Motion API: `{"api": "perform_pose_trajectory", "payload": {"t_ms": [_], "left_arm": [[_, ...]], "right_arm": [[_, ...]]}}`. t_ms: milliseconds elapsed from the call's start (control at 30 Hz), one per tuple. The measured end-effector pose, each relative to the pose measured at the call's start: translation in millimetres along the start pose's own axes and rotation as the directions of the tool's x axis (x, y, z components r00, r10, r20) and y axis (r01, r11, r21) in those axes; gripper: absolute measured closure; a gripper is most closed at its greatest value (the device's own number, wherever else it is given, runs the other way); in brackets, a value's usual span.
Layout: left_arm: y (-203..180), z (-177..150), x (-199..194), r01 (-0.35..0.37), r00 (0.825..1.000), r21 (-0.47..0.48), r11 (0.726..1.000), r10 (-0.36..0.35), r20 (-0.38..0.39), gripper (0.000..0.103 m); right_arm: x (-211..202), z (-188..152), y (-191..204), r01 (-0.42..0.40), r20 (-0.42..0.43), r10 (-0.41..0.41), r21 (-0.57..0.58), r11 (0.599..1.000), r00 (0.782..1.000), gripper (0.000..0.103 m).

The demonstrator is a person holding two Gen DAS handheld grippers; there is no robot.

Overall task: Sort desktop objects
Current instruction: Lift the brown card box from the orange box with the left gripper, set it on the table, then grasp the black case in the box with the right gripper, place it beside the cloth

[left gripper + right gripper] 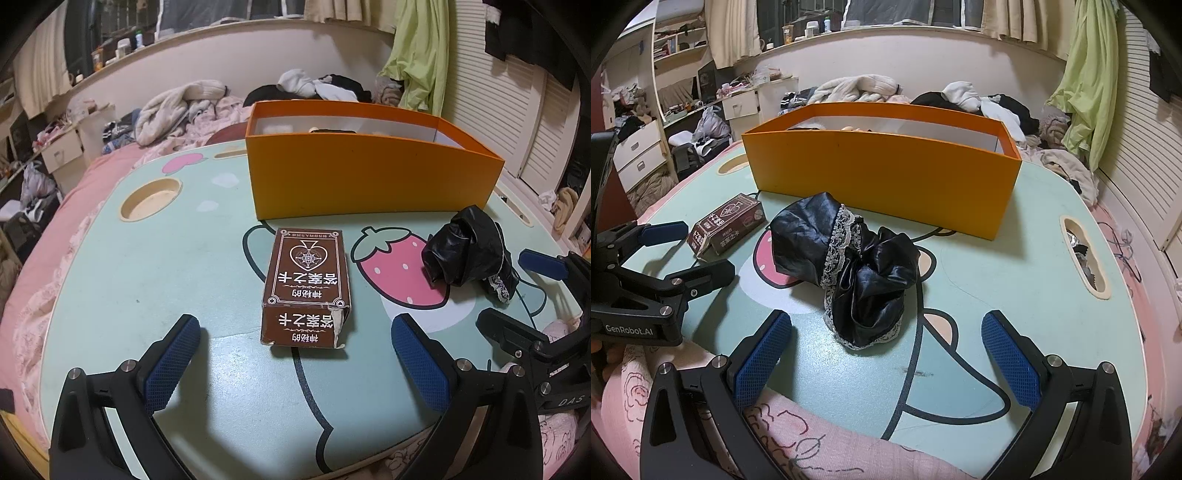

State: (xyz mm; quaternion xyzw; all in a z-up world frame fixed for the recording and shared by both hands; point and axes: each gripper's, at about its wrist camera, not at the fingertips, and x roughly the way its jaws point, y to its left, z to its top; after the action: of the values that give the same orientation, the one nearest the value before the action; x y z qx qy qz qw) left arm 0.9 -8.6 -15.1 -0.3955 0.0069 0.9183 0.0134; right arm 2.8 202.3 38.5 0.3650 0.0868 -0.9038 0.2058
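A brown card box [304, 280] lies flat on the mint-green lap table [147, 280]. Its torn near end sits between the blue pads of my left gripper [295, 321], which is open wide with a gap on each side. To its right lies a crumpled black satin cloth with lace trim [465, 254]. In the right wrist view that cloth [849, 266] lies just ahead of my right gripper [886, 317], which is open and touches nothing. The card box [727, 225] and the left gripper [690, 251] show at the left there. The right gripper [517, 291] shows at the right edge of the left wrist view.
A tall orange bin [369, 177] [879, 177] stands at the back of the table, some items barely visible inside. A round cup recess [151, 199] is at back left, a slot [1082, 254] at the right. Pink bedding and heaped clothes [857, 88] surround the table.
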Motion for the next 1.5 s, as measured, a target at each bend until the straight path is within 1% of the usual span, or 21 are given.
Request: {"api": "perform_pose_trajectory", "payload": {"t_ms": [100,167,300,367,433,533,600,633,700,767,800,833,900,933,1000,1100,1167,1233,1333,1400,1500], "left_arm": [[0,1,-2,0.000,1.000,0.000,1.000,0.000,0.000,0.000],[0,1,-2,-0.001,1.000,0.000,1.000,0.001,0.000,0.000],[-3,1,-2,-0.007,1.000,-0.001,1.000,0.007,0.002,0.000],[-3,1,-1,-0.008,1.000,-0.001,1.000,0.008,0.003,0.000],[-4,1,-2,-0.008,1.000,-0.001,1.000,0.008,0.003,0.000],[-5,1,-5,-0.007,1.000,-0.001,1.000,0.007,0.004,0.000],[-6,1,-4,-0.006,1.000,-0.002,1.000,0.006,0.005,0.000],[-5,1,-5,-0.006,1.000,-0.001,1.000,0.006,0.005,0.000],[-6,1,-5,-0.007,1.000,-0.002,1.000,0.007,0.004,0.000],[-5,1,-5,-0.007,1.000,-0.002,1.000,0.007,0.004,0.000],[-5,1,-5,-0.006,1.000,-0.003,1.000,0.006,0.004,0.000],[-3,5,-10,-0.003,1.000,-0.003,1.000,0.003,0.004,0.000],[-5,5,-9,-0.002,1.000,-0.003,1.000,0.002,0.004,0.000],[-3,6,-10,-0.001,1.000,-0.003,1.000,0.001,0.003,0.000],[-3,6,-10,-0.001,1.000,-0.004,1.000,0.001,0.004,0.000],[-3,6,-10,-0.001,1.000,-0.004,1.000,0.001,0.004,0.000],[-3,6,-10,-0.001,1.000,-0.004,1.000,0.001,0.004,0.000],[-3,5,-10,-0.001,1.000,-0.004,1.000,0.001,0.004,0.000],[-3,5,-9,-0.002,1.000,-0.004,1.000,0.002,0.004,0.000],[-3,7,-9,-0.001,1.000,-0.003,1.000,0.001,0.003,0.000],[-2,6,-9,0.000,1.000,-0.004,1.000,0.000,0.004,0.000]], "right_arm": [[-1,1,1,-0.004,-0.017,0.004,0.002,1.000,1.000,0.000],[-11,5,-5,-0.044,-0.006,0.044,0.031,0.999,0.999,0.001],[-62,41,-23,-0.150,0.151,0.132,0.116,0.982,0.980,0.006],[-74,73,-28,-0.259,0.179,0.231,0.148,0.955,0.956,0.011],[-59,108,-30,-0.374,0.110,0.358,0.214,0.902,0.927,0.027],[-7,148,-18,-0.414,-0.079,0.459,0.317,0.853,0.885,0.029],[25,161,-12,-0.401,-0.155,0.484,0.378,0.835,0.861,0.029],[39,165,-8,-0.378,-0.191,0.477,0.396,0.837,0.858,0.029],[53,174,5,-0.317,-0.233,0.421,0.379,0.869,0.877,0.029],[66,178,16,-0.266,-0.288,0.369,0.340,0.902,0.884,0.030],[74,177,22,-0.248,-0.329,0.353,0.321,0.914,0.876,0.034],[82,175,27,-0.246,-0.342,0.351,0.314,0.917,0.872,0.053],[98,170,25,-0.209,-0.399,0.331,0.319,0.924,0.855,0.058],[101,170,21,-0.198,-0.396,0.326,0.330,0.923,0.858,0.063],[100,169,9,-0.214,-0.372,0.358,0.376,0.902,0.856,0.063],[65,172,-12,-0.347,-0.212,0.469,0.434,0.831,0.858,0.063],[24,175,-23,-0.422,-0.090,0.494,0.403,0.812,0.865,0.063],[-22,170,-25,-0.464,-0.005,0.493,0.325,0.824,0.870,0.063],[-62,144,-13,-0.467,0.012,0.476,0.216,0.858,0.880,0.062],[-63,124,2,-0.434,-0.015,0.441,0.153,0.888,0.897,0.062],[-30,99,24,-0.356,-0.080,0.364,0.093,0.930,0.928,0.062]]}}
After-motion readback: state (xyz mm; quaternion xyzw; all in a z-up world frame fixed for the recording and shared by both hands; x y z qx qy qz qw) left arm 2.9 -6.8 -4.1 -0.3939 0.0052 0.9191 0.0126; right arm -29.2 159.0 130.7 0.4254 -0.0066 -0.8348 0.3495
